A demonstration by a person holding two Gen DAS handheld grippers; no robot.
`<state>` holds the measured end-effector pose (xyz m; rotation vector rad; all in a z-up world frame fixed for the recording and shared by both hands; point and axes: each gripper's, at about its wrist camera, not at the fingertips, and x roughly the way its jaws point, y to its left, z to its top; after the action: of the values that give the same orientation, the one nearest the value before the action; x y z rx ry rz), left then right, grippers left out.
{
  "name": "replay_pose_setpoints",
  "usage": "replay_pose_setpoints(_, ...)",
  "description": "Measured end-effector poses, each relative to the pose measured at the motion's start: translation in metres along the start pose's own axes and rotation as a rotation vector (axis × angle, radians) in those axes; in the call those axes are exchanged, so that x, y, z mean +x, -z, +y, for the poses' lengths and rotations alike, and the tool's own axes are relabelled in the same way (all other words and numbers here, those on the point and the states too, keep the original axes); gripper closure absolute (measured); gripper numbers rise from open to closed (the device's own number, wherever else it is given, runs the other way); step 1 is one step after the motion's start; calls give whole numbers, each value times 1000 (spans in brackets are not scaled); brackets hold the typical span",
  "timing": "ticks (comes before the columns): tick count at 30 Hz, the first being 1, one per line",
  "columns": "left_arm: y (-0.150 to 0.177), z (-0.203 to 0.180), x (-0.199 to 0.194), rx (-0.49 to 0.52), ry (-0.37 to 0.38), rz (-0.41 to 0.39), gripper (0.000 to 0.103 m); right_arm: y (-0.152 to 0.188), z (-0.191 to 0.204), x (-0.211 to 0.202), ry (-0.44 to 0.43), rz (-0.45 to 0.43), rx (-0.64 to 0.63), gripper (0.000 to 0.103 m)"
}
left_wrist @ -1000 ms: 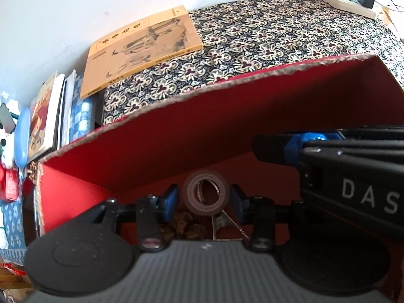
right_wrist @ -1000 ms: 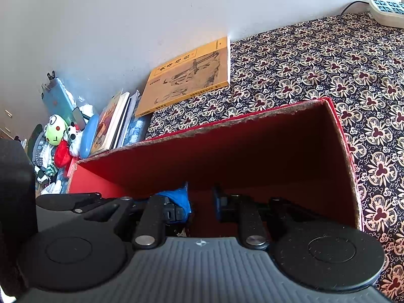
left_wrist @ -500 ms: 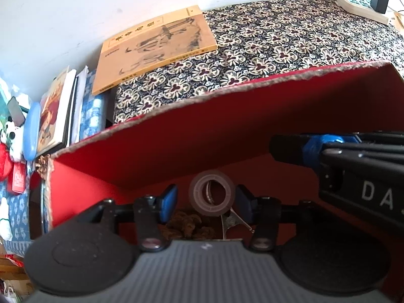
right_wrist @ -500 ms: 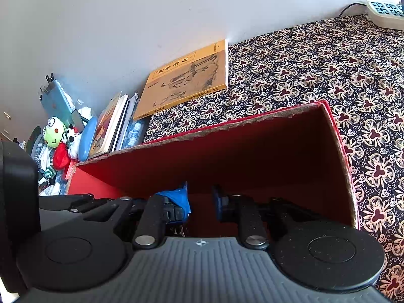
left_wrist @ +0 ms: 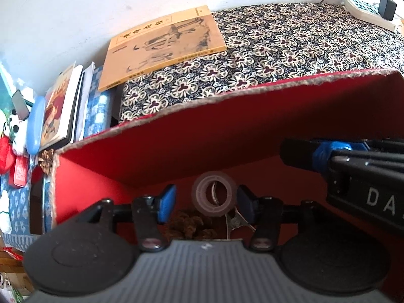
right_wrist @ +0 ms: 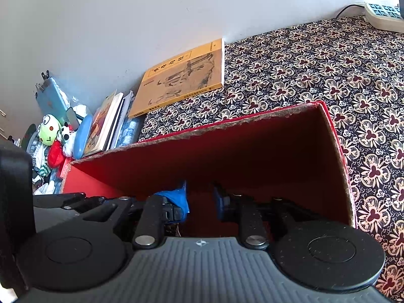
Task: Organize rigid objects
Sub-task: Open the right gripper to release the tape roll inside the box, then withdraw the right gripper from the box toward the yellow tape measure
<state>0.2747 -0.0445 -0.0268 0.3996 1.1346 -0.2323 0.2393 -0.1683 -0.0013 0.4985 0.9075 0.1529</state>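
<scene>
Both tongs inside red box [left_wrist: 227, 136], tape roll ahead of left

My left tongs [left_wrist: 205, 202] are released, tape roll [left_wrist: 214, 194] standing on edge between the tips on the box floor, hole facing me; my right tongs [right_wrist: 200, 200] are parted, empty, farther off

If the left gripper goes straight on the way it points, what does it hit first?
Most likely the greyish roll of tape, standing between the open left gripper pads; behind it, the red cardboard box wall. Depth is uncertain.

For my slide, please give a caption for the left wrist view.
Open left gripper above a tape roll inside the red box.
</scene>
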Motion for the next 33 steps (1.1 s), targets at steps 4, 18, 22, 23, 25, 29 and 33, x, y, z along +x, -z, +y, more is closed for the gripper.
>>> replay_pose_setpoints(4, 0, 1, -1, -12, -8, -8, 44, 0, 1, 0, 36, -4, -5, 97)
replay_pose_setpoints(18, 2, 1, -4, -27, -2, -24, 42, 7, 11, -11, 191, 49, -134, 98)
replay_pose_setpoints(22, 2, 1, -5, -36, -13, -27, 42, 10, 9, -15, 196, -16, -112, 99)
replay_pose_setpoints(23, 2, 2, -5, -42, -19, -27, 41, 10, 12, -15, 214, -34, -121, 99)
replay_pose_setpoints(25, 2, 3, -4, -51, -26, -24, 40, 10, 13, -18, 226, -70, -125, 99)
replay_pose_setpoints(29, 1, 5, -3, -67, -34, -16, 39, 10, 11, -20, 209, -91, -117, 99)
replay_pose_setpoints(33, 2, 7, -5, -82, -56, -21, 38, 9, 12, -17, 214, -75, -136, 99)
